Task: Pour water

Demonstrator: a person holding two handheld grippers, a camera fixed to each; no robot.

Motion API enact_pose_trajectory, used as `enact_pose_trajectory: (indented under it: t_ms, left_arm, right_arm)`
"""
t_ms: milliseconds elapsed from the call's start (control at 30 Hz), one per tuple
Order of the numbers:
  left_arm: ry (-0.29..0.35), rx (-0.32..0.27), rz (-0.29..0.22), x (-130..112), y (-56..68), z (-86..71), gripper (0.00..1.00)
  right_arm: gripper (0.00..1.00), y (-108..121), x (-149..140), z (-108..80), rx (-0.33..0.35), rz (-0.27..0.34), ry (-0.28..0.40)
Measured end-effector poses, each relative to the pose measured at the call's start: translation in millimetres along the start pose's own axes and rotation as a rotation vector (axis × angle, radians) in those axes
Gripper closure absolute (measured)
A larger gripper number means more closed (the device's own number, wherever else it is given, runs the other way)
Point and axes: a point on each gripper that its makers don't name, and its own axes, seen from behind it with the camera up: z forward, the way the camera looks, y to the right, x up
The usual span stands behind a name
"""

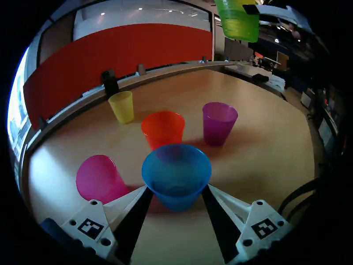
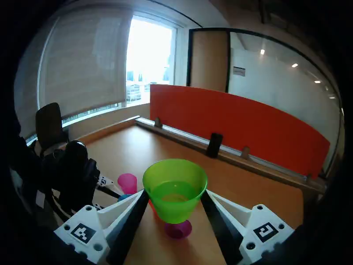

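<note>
The left claw (image 1: 176, 191) grips the blue cup (image 1: 176, 170) between both fingers, low over the tabletop (image 1: 264, 145). High above that cup, the right claw (image 2: 174, 199) clamps the upright green cup (image 2: 175, 187), which has water inside. Orange (image 1: 163, 128), purple (image 1: 218, 123) and yellow (image 1: 122, 107) cups stand behind the blue cup, and a pink cup (image 1: 97, 179) is to its left.

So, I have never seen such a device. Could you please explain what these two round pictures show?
A person holds a two-finger gripper in each hand; each carries a camera looking along its fingers. In the left gripper view, the left gripper clamps a blue cup. On the table are a yellow cup, an orange cup, a purple cup and a pink cup. In the right gripper view, the right gripper holds a green cup with some water, above the table.
</note>
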Motion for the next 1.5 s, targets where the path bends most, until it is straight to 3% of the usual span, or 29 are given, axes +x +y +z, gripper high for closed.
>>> enact_pose_trajectory:
  t_ms: [600,700,867,1200,1500]
  left_arm:
    - [-0.014,0.012,0.019,-15.9,1.9,5.8,0.21]
    - [-0.021,0.020,0.024,-19.3,1.5,5.8,0.14]
    - [-0.003,0.028,0.016,-14.6,-0.7,1.0,0.09]
    - [0.002,0.043,-0.001,-13.5,-2.7,-12.7,0.09]
    - [0.016,0.064,-0.050,-13.3,-2.4,-31.6,0.09]
  right_arm:
    - [0.13,8.9,-3.3,2.6,-0.012,0.004,-0.003]
    - [0.13,9.6,-4.0,2.5,-0.014,0.004,-0.003]
    - [0.13,12.6,-6.5,2.4,-0.021,0.007,-0.005]
    - [0.13,21.9,-12.5,4.8,-0.039,0.016,-0.002]
    - [0.13,34.1,-16.4,14.7,-0.050,0.019,-0.004]
